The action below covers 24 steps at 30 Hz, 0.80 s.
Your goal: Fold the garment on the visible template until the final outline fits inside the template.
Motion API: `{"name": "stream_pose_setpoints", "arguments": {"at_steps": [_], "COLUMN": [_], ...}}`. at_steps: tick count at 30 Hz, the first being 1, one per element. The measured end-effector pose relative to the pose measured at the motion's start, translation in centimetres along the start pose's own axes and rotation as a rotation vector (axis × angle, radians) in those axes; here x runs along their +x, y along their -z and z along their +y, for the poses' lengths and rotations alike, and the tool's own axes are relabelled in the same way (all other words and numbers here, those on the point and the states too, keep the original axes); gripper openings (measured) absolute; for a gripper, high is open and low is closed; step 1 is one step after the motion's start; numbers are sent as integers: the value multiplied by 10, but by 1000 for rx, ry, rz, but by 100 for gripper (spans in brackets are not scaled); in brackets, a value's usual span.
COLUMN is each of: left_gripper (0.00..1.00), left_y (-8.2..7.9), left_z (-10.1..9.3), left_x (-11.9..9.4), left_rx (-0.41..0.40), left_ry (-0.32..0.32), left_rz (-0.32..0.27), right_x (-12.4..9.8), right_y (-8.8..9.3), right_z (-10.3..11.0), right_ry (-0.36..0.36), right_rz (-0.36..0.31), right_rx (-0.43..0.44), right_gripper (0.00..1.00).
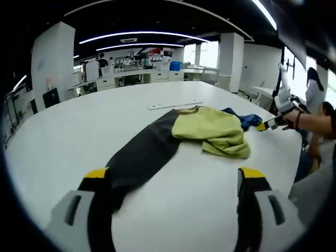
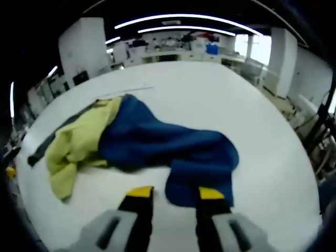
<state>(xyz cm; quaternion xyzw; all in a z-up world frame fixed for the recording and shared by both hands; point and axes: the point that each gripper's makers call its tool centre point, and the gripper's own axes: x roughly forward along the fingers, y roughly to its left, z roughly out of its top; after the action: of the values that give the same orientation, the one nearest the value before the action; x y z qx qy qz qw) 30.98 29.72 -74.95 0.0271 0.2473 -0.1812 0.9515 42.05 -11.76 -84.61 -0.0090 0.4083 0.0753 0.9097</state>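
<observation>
Your right gripper (image 2: 170, 195) is nearer: jaws apart, the blue hem of the garment (image 2: 173, 152) lying just ahead between the tips; its long axis runs away toward the yellow part; left gripper (image 1: 176, 181), jaws wide apart, sits well back on the table (image 1: 79, 126).

White table (image 1: 63, 142), dark template strip (image 1: 139, 155), yellow-green and blue garment (image 2: 157, 142) heaped on it, thin flat strip (image 1: 173, 105)

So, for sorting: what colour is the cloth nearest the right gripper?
Dark blue cloth, clearest in the right gripper view.
</observation>
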Motion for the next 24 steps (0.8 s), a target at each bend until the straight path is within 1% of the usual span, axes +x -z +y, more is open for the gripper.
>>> {"name": "stream_pose_setpoints", "arguments": {"at_steps": [3, 6, 8, 9, 11, 13, 15, 17, 20, 24], "left_gripper": [96, 94, 93, 92, 91, 91, 91, 91, 91, 90], "left_y": [1, 3, 4, 4, 4, 3, 3, 3, 3, 2], "left_z": [0, 0, 3, 3, 3, 3, 3, 5, 4, 2], "left_x": [-1, -1, -1, -1, -1, -1, -1, -1, -1, -2], "left_rx": [1, 2, 4, 5, 4, 5, 8, 9, 9, 10], "left_ry": [2, 5, 6, 6, 6, 6, 7, 12, 15, 16], "left_rz": [5, 13, 19, 21, 21, 20, 21, 21, 19, 19], "right_x": [-3, -4, -4, -5, -8, -8, -14, -16, -28, -38], "right_y": [-2, 0, 1, 2, 4, 5, 9, 10, 14, 17], "right_z": [-3, -3, -5, -6, -3, -8, -8, -13, -17, -24], "right_ry": [17, 16, 14, 9, -8, -15, -18, -28, -35, -48], "right_rz": [-6, -2, 5, 6, 8, 16, 19, 25, 33, 42], "right_rx": [-14, -26, -34, -33, -21, -30, -39, -48, -60, -86], "right_gripper": [19, 14, 5, 2, 1, 0, 0, 0, 0, 0]}}
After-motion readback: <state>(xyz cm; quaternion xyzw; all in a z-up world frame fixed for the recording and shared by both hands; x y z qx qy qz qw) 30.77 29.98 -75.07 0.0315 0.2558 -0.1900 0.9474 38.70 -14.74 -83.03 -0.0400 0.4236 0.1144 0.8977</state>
